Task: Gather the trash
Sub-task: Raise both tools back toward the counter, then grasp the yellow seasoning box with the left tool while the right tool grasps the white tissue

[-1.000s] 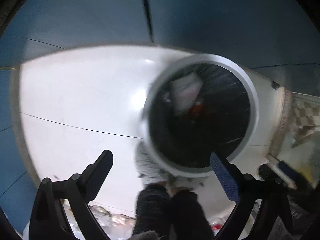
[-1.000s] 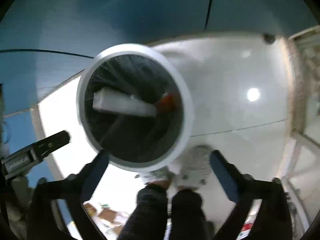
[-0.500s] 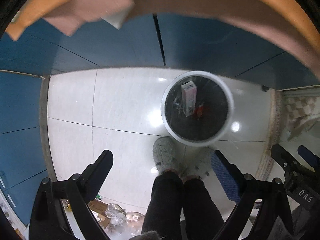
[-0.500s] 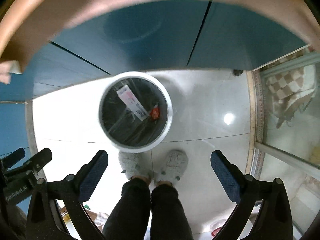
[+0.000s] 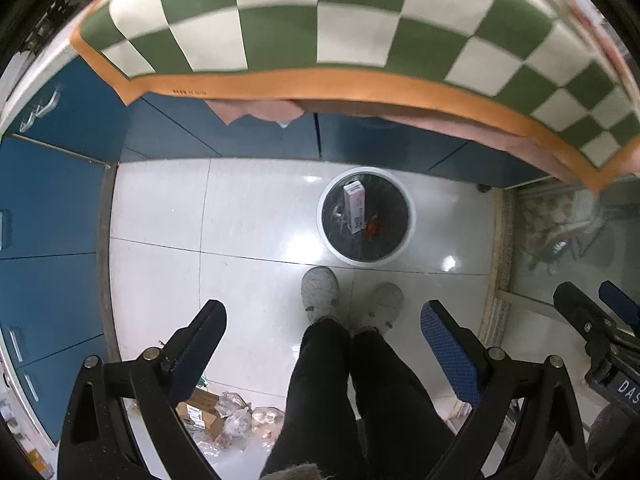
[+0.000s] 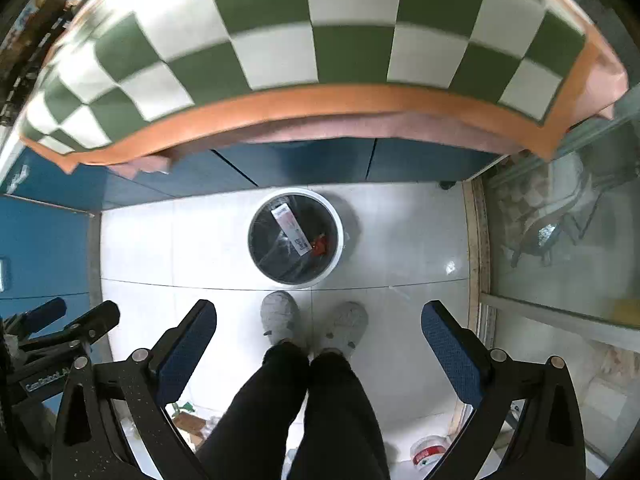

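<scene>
A round white trash bin (image 5: pixel 326 236) with a black liner stands on the white tiled floor below a table edge; it also shows in the right wrist view (image 6: pixel 340 240). Inside lie a white and pink carton (image 5: pixel 355 207) (image 6: pixel 291 230) and a small red scrap (image 5: pixel 372 227) (image 6: pixel 319 245). My left gripper (image 5: pixel 324 332) is open and empty, high above the floor. My right gripper (image 6: pixel 319 330) is open and empty at a similar height. Both look straight down past the person's legs and grey slippers (image 5: pixel 319 294).
A table with a green and white checked cloth (image 5: pixel 340 20) (image 6: pixel 320 32) fills the top. Blue cabinets (image 5: pixel 48 208) line the left and back. Loose wrappers and a small box (image 5: pixel 216 412) lie on the floor behind the feet. A glass door (image 6: pixel 560 240) is at right.
Both grippers have risen far above the bin, which now looks small. The checked tabletop has come into view at the top. The carton stays in the bin.
</scene>
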`<state>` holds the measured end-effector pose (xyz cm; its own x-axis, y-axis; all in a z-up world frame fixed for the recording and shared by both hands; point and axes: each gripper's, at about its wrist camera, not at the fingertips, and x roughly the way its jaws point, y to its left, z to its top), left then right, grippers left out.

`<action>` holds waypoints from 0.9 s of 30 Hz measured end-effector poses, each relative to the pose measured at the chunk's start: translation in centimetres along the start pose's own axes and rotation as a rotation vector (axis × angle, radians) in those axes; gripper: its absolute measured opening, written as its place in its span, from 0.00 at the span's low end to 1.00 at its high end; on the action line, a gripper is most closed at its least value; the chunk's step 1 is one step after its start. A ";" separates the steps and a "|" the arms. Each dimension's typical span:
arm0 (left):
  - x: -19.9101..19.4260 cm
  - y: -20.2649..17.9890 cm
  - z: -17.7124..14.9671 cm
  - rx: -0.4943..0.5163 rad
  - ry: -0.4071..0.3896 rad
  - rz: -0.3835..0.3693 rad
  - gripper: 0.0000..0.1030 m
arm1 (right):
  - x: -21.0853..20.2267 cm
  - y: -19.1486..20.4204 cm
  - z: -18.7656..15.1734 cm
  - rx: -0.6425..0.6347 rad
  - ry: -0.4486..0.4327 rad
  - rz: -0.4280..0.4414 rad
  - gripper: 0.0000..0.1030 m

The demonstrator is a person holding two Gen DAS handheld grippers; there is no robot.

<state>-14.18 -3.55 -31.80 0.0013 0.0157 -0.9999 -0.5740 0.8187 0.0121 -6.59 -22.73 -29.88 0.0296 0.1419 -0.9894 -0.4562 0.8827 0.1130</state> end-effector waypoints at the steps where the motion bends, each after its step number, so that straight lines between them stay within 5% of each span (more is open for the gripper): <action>1: -0.9 -0.1 -0.2 0.003 -0.005 -0.007 0.97 | -1.3 0.1 -0.2 -0.002 -0.004 -0.003 1.00; 13: -11.1 0.4 2.5 0.077 -0.190 -0.080 1.00 | -12.5 0.9 0.4 0.095 -0.100 0.072 1.00; 18: -14.3 -0.5 8.2 0.121 -0.348 -0.011 1.00 | -15.6 0.7 4.5 0.143 -0.190 0.085 1.00; 27: -16.7 -4.3 19.8 0.233 -0.426 0.126 1.00 | -16.2 -3.7 15.7 0.217 -0.228 0.104 1.00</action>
<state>4.46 4.02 -14.96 0.3062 0.3160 -0.8980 -0.3934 0.9010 0.1829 8.56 -21.27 -12.83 0.2020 0.3113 -0.9286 -0.2679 0.9295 0.2533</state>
